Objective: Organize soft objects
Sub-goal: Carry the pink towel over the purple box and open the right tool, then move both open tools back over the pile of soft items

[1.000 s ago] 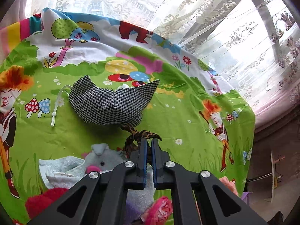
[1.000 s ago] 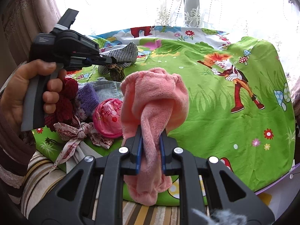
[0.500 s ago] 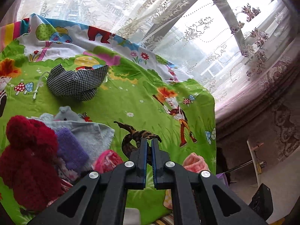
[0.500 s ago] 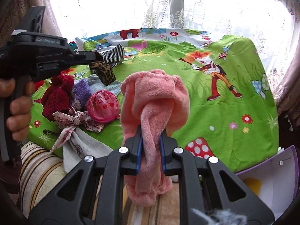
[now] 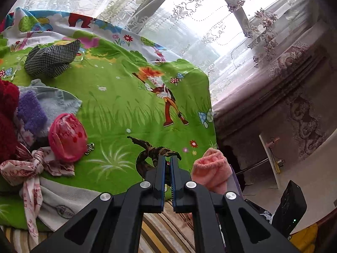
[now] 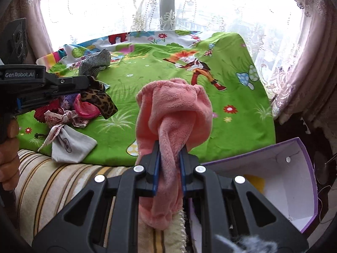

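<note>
My left gripper (image 5: 167,158) is shut on a leopard-print cloth band (image 5: 154,150), which hangs over the near edge of the green cartoon sheet (image 5: 126,105). The same band (image 6: 99,101) dangles from that gripper in the right wrist view. My right gripper (image 6: 169,149) is shut on a fluffy pink cloth (image 6: 174,113), held just left of an open purple-edged white box (image 6: 273,168). The pink cloth (image 5: 210,169) also shows to the right of my left gripper. A pile of soft items lies at the sheet's left: a pink pouch (image 5: 67,140), a purple sock (image 5: 31,111), a red knit (image 5: 7,113).
A black-and-white checked cloth (image 5: 50,60) lies farther back on the sheet. A grey pouch tied with a patterned ribbon (image 6: 69,141) hangs over the striped cushion (image 6: 52,179). Lace curtains (image 5: 189,21) close the window behind. A person's hand (image 6: 8,147) holds the left gripper's handle.
Both grippers moved right and back toward the near edge of the sheet, each with its cloth. The white box has come further into the right wrist view.
</note>
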Available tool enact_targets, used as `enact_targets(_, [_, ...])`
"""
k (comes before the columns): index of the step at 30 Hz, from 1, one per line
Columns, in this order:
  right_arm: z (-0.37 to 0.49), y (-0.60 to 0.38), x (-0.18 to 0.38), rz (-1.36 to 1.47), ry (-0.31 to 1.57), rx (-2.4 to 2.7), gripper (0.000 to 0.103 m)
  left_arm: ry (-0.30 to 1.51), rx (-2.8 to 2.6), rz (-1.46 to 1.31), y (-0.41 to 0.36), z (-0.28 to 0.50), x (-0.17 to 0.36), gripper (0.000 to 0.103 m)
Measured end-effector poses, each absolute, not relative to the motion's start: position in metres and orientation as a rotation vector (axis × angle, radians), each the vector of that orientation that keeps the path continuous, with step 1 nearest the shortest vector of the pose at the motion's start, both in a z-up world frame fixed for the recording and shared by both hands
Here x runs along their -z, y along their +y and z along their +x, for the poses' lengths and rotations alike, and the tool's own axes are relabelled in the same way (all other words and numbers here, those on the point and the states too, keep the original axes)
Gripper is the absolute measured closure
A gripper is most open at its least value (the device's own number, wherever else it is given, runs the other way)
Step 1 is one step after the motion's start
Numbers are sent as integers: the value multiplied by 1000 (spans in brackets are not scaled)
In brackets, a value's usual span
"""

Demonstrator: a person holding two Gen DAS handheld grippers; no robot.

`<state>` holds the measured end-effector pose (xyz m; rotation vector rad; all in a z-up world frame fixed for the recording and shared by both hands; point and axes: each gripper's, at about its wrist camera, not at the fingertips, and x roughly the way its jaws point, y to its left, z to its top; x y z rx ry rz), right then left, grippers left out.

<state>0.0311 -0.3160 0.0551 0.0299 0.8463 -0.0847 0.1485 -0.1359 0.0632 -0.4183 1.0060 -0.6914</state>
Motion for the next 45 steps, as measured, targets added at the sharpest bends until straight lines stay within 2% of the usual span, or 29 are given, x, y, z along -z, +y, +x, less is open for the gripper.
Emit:
enact_targets(25, [-47,-427,-38,78,921,413,84,1118,953,-220,-264,56,-45,98])
enact_targets(29, [-52,-435,-36,94,928,435,83,1164,975,-209,-276,51,-36,95])
enact_targets(31, [-52,-438,-34,107,934,444,76,1184,969,-195,-278,51,-32,93])
enact_targets(33, [-53,-438,-35,112,928,448,51,1193,969,-194,-278,49,-29,92])
enact_targets(35, [-54,-436,-36,109,912,442,40,1195,967,-192,-277,49,-29,92])
enact_targets(38, [-51,-432,-37,102,910,423,36,1192,963,-191,-276,50,-28,91])
enact_targets(40, [-50,-430,-36,101,912,416,34,1189,959,-192,-275,51,-28,85])
enact_targets(42, [-49,-428,-36,106,912,406,33,1181,947,-200,-271,54,-29,67])
enact_targets(44, [-47,-425,-37,108,912,394,32,1170,933,-216,-267,57,-30,60])
enact_targets(45, [-46,-423,-37,105,910,390,31,1166,925,-222,-265,59,-31,60])
